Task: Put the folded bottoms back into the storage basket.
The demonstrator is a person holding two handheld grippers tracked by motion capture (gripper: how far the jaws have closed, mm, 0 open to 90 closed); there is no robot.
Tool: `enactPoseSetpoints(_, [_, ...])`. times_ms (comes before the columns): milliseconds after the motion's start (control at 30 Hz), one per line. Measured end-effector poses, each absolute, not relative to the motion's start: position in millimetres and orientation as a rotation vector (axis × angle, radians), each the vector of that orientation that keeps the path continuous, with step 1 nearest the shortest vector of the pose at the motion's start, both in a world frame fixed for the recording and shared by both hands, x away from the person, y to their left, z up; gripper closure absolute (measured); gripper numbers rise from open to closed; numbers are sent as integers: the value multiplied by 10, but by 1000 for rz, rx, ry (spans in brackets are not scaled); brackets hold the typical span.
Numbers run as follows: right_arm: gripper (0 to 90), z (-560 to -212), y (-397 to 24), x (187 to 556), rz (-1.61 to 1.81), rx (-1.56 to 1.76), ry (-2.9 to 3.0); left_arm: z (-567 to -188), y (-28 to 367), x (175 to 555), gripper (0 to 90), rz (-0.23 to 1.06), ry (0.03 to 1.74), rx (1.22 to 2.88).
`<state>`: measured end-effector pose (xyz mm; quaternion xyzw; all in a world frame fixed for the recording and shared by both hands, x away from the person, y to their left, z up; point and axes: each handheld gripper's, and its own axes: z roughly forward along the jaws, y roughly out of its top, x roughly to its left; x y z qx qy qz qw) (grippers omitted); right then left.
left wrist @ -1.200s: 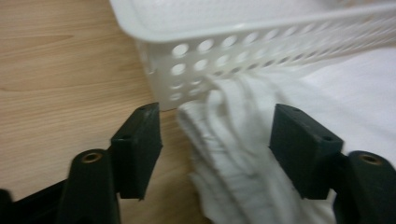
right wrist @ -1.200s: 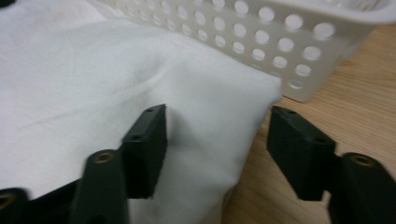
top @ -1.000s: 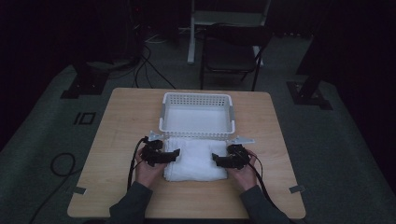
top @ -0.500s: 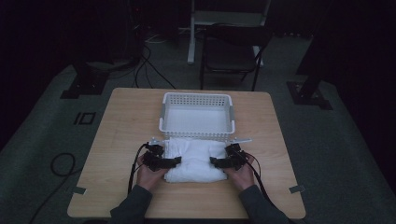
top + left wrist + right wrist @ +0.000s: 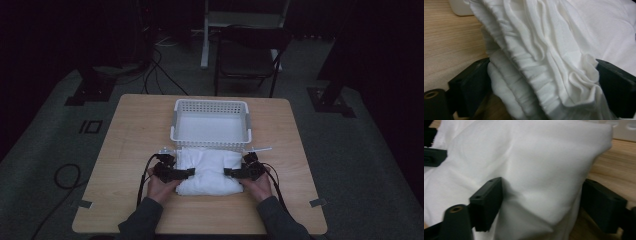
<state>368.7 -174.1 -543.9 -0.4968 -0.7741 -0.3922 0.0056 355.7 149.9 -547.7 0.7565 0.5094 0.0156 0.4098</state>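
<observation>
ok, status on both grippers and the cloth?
Left gripper and right gripper each straddle an end of the folded white cloth bundle, grip unconfirmed. White perforated plastic basket directly behind, touching. Nothing blocking.

High view: overhead from 6 o'clock, facing 12, far off, whole desk (image 5: pixel 135 145). Both gripper views: close-up, facing inward. All three share the white cloth (image 5: pixel 207 170) (image 5: pixel 544 55) (image 5: pixel 529 170).

Between the matt black plastic fingers (image 5: pixel 471 86) bunches a soft white cloth bundle (image 5: pixel 554 62), finely ribbed and creased. Under them lies the light matt wood-grain counter (image 5: pixel 130 145); beyond them, a white perforated plastic basket (image 5: pixel 211 106).
</observation>
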Motion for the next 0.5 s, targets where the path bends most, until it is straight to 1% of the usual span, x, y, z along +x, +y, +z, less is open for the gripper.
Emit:
enactPoseSetpoints(67, [254,-5440,-1742,3689,-1231,-1546,-2406,-5478,1503,3560,138,10,1276,1895])
enactPoseSetpoints(267, [361,-5458,-1761,3719,-1244,-1508,-2346,-5483,1500,3558,260,-39,1264,1886])
enactPoseSetpoints(333, [399,-5463,-1768,3726,-1244,-1499,-2331,-5483,1502,3550,321,-51,1255,1873])
enactPoseSetpoints(400, [462,-5460,-1774,3727,-1250,-1489,-2320,-5458,1490,3530,384,-33,1234,1884])
enactPoseSetpoints(467, [556,-5433,-1776,3712,-1270,-1473,-2342,-5420,1466,3502,447,4,1218,1905])
enactPoseSetpoints(500, [588,-5422,-1773,3703,-1277,-1470,-2345,-5402,1453,3484,469,24,1213,1909])
